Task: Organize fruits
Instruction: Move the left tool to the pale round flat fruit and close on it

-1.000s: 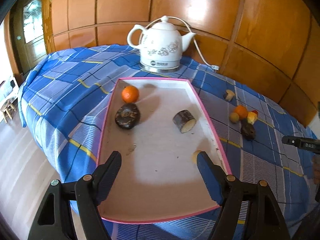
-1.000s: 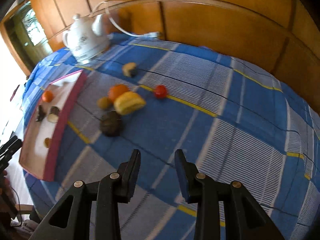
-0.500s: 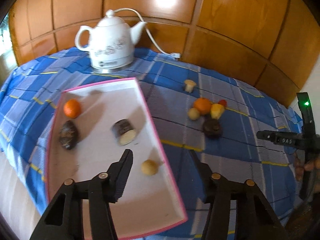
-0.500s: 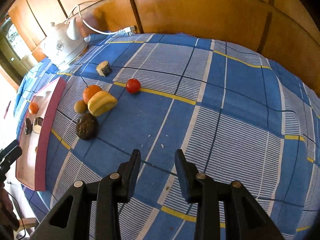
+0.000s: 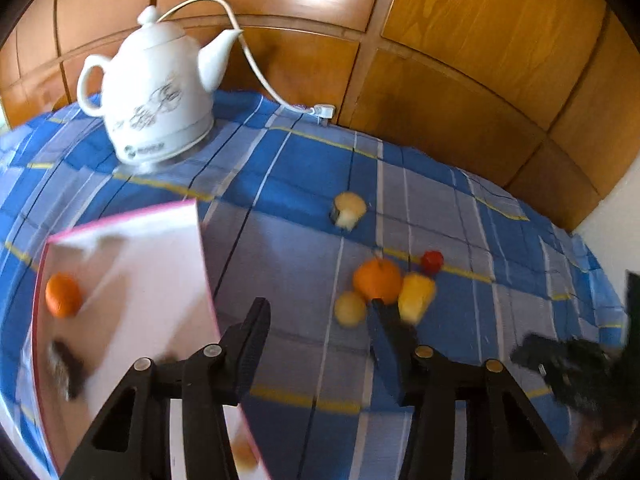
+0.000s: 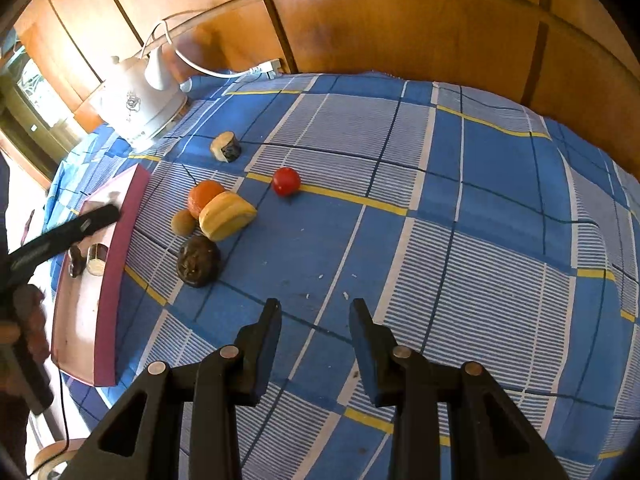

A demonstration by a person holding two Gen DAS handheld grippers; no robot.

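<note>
Fruit still to be sorted lies in a cluster on the blue checked tabletop [image 6: 480, 240], to the right of the pink-rimmed tray [image 6: 120, 264]: an orange [image 5: 377, 281], a yellow wedge-shaped piece [image 5: 416, 296] touching it, a small round yellowish fruit [image 5: 350, 309], a dark wrinkled fruit [image 6: 199, 261] and a red tomato [image 6: 286, 181] a little apart. The wedge's long axis runs roughly across the right wrist view. The cluster sits just beyond the left gripper [image 5: 318, 322], which looks the nearer; its jaws have just been closing, with nothing between them. The right gripper [image 6: 316, 320], narrowly parted and empty, hangs over bare cloth, the cluster ahead to its left.
</note>
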